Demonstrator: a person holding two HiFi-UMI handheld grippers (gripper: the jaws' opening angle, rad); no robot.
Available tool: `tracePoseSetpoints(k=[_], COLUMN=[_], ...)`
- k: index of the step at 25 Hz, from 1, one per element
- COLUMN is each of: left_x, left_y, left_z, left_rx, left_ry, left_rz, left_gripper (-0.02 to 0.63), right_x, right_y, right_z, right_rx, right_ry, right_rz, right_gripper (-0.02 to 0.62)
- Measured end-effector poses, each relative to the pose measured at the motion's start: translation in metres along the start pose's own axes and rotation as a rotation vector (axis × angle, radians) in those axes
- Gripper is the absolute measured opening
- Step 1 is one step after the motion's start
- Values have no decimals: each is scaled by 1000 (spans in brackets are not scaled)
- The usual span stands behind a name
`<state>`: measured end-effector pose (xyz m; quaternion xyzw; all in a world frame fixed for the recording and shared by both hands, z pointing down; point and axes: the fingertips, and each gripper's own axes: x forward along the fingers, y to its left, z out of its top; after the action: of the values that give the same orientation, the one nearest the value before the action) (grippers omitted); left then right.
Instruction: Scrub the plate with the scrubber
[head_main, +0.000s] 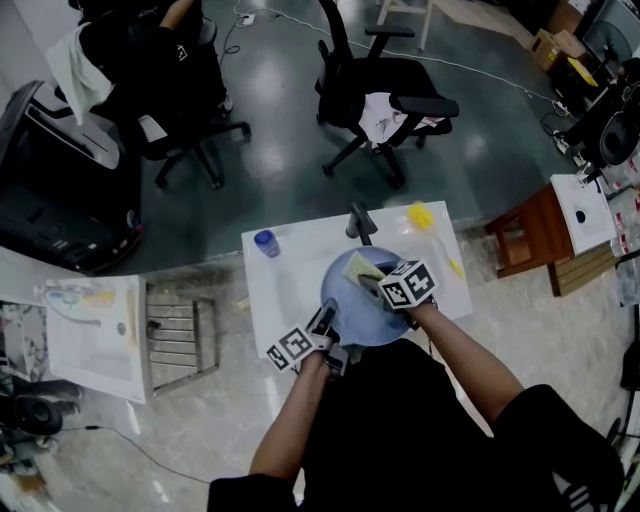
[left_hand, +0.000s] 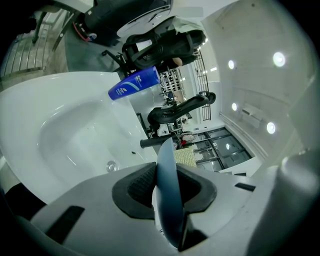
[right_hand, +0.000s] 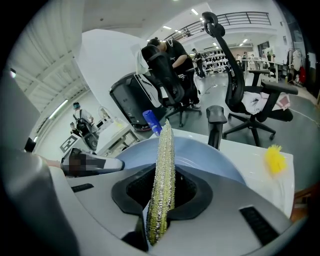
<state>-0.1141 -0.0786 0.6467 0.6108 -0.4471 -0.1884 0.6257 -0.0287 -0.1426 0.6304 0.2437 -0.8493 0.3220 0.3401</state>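
The plate (head_main: 347, 303) in the left gripper (head_main: 325, 321) is pale blue, darker along its edge. Between the black pads of the right gripper (head_main: 377, 280), the scrubber (right_hand: 163, 175) is yellow-green with a silvery, glittering weave. Both grippers have light grey bodies and cubes patterned with black-and-white square markers. Beyond the left gripper's jaws the sink (left_hand: 65, 130) is white and the bottle (left_hand: 134, 84) is blue (with white print). Ahead of the right gripper the faucet (right_hand: 216, 125) is black; off to its right lies a bright yellow object (right_hand: 274, 159).
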Motion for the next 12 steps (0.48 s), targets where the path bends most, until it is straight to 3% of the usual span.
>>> tracePoseSetpoints(k=[12], left_x=[-1], left_y=[-10], left_z=[4], left_rx=[3], left_ry=[-3], left_rz=[-44], left_gripper=[80], right_x=[-15], right_y=[-28], right_z=[1], right_rx=[13], right_ry=[-3], right_rz=[-57], right_gripper=[58])
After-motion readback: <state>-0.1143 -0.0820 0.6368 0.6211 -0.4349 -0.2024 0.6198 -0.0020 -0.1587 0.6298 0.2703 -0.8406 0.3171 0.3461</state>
